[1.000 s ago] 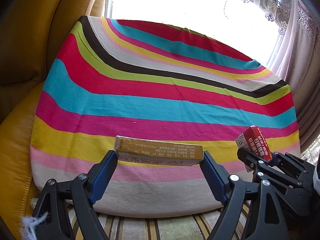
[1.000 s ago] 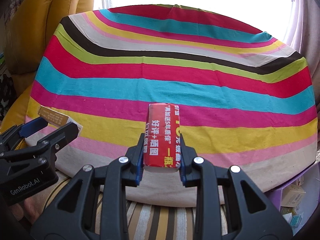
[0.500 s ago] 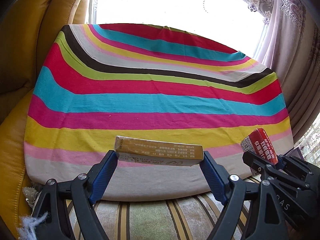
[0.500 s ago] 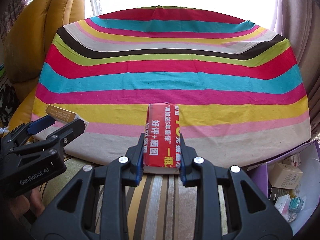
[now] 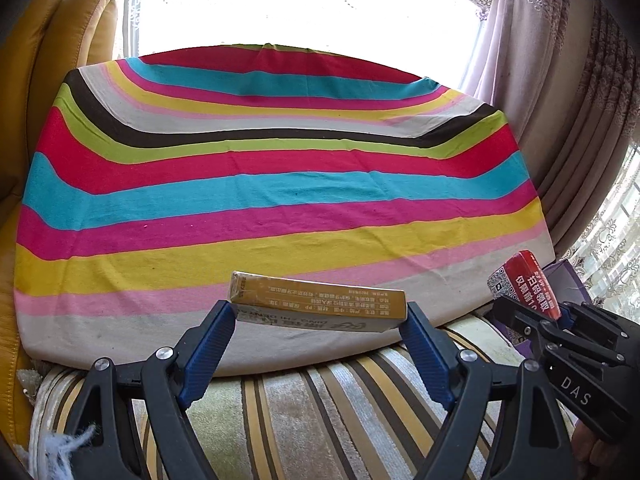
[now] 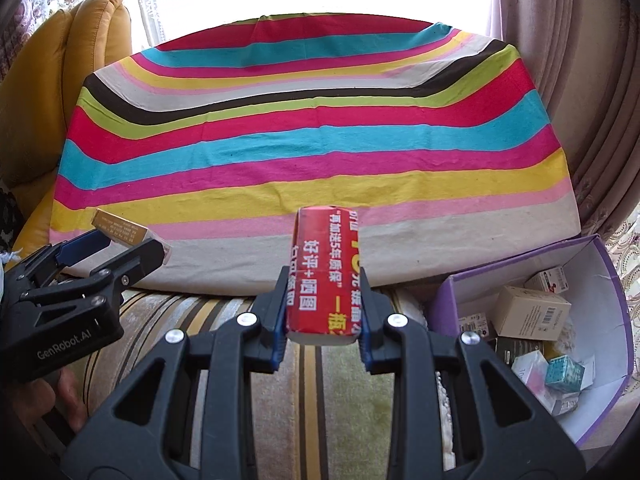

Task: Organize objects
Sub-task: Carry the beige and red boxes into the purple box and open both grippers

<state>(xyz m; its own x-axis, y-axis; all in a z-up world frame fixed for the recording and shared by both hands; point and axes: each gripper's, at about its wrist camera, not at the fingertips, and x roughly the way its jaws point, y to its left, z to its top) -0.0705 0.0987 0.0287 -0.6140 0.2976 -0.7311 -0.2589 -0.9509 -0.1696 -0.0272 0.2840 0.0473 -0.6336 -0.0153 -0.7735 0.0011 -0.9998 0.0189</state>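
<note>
Gold-faced carton [image 5: 318,300] was pinched only at its ends by the left gripper [image 5: 318,320], the red box [image 6: 325,276] clamped in the right gripper [image 6: 322,320], both above the striped cushion [image 6: 312,152]; either could twist free short of the purple bin [image 6: 600,280].

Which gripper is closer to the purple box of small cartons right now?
Right. The right gripper, shut on the red box, sits just left of the purple box. The left gripper, holding the gold box, is farther left.
</note>
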